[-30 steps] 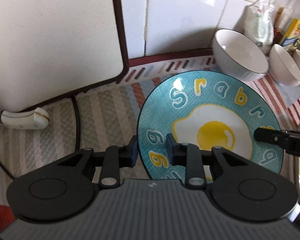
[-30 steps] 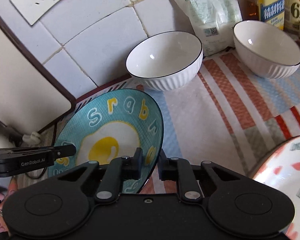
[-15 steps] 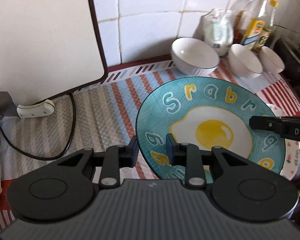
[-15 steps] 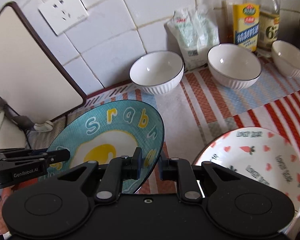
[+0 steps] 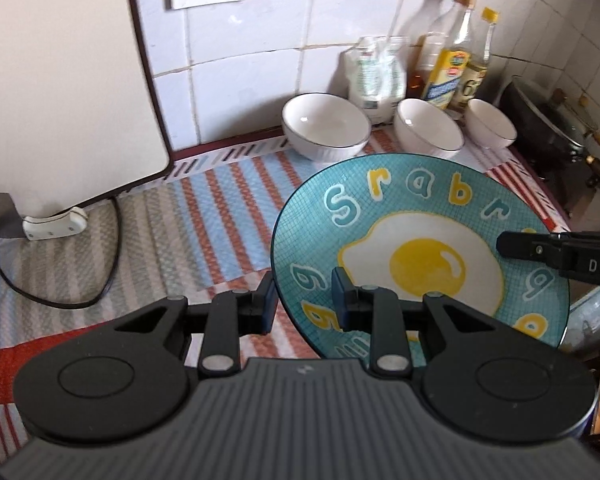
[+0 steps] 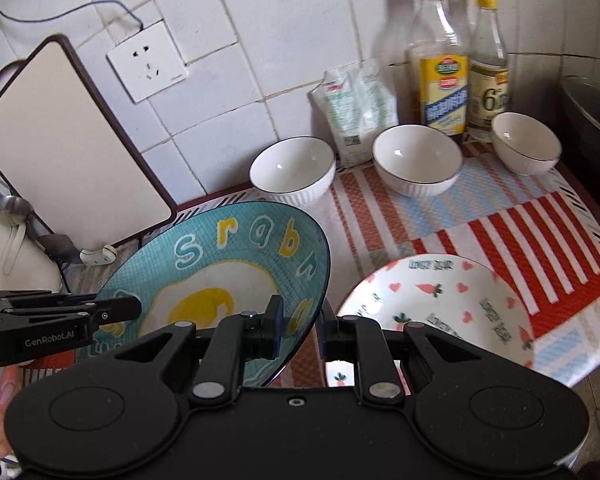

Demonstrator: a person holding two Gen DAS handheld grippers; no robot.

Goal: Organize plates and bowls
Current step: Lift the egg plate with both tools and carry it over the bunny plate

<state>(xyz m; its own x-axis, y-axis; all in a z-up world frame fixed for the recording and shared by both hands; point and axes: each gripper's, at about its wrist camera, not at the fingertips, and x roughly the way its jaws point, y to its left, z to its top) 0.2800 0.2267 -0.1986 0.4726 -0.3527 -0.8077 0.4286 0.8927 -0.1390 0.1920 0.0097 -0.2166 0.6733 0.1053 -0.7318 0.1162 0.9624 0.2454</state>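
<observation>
Over the striped mat (image 6: 520,232) we pinch the blue egg plate (image 6: 228,264) with both grippers, left (image 5: 304,298) and right (image 6: 298,328), while the heart plate (image 6: 452,300) lies at 3 o'clock, nearer our right.

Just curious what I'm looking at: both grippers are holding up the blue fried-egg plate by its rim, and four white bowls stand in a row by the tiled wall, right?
Not quite: three white bowls stand by the wall, as the right wrist view shows. The rest holds: the left gripper and right gripper both grip the blue fried-egg plate by its rim.
</observation>
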